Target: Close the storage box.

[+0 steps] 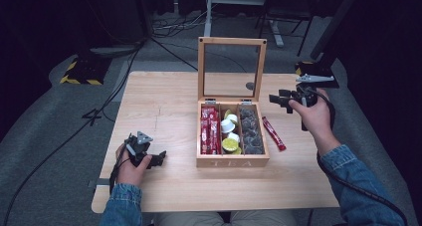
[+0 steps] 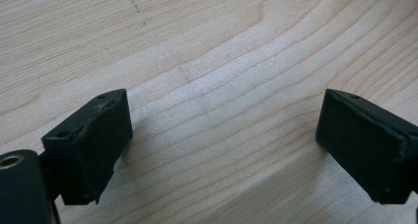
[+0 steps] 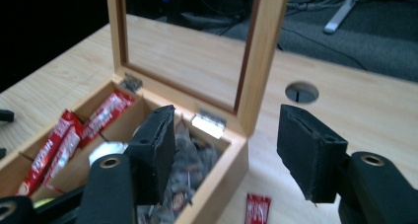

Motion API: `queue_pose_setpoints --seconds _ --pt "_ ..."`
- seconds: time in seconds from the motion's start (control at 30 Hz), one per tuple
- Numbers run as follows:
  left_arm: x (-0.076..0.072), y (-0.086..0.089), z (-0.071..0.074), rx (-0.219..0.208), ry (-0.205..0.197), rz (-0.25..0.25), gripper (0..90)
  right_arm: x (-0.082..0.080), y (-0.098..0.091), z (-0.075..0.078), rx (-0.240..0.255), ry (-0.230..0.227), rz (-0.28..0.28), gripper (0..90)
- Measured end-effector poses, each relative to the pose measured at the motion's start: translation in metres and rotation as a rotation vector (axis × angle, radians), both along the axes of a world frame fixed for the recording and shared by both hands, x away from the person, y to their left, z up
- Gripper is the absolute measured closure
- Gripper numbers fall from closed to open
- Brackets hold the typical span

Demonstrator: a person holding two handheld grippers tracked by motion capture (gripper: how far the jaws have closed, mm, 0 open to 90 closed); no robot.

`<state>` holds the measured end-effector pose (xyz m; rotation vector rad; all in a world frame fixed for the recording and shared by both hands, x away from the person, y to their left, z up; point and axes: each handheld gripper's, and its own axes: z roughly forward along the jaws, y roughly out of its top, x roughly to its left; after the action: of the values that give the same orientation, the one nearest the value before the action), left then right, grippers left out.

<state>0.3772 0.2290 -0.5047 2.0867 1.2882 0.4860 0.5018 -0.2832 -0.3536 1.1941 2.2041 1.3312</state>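
Pale wood makes up the table (image 1: pixel 164 101), and near its middle stands a wooden tea box (image 1: pixel 232 161) with its glass-paned lid (image 1: pixel 232 69) upright. Its three compartments hold red sachets (image 1: pixel 210 130), small lidded cups (image 1: pixel 230 132) and dark tea bags (image 1: pixel 250 130). One more red stick sachet (image 1: pixel 273 133) lies on the table just beside the box's right wall. Above the table's right edge the right gripper (image 1: pixel 282 100) hangs with jaws apart, holding nothing. By the front left corner the left gripper (image 1: pixel 158 159) rests low, jaws wide and empty.
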Motion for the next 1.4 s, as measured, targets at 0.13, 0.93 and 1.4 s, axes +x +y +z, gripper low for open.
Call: queue_pose_setpoints --seconds 0.13,0.93,1.4 --pt "-0.001 0.000 0.000 0.001 0.003 -0.003 7.3 0.008 0.006 0.014 0.012 -0.024 0.013 40.3" --pt "0.000 0.001 0.000 -0.002 0.004 -0.008 6.7 0.075 0.035 0.051 0.010 -0.081 -0.032 39.2" --pt "0.003 0.000 0.000 -0.002 0.010 -0.016 4.4 0.115 0.032 0.049 0.025 -0.096 -0.039 38.6"
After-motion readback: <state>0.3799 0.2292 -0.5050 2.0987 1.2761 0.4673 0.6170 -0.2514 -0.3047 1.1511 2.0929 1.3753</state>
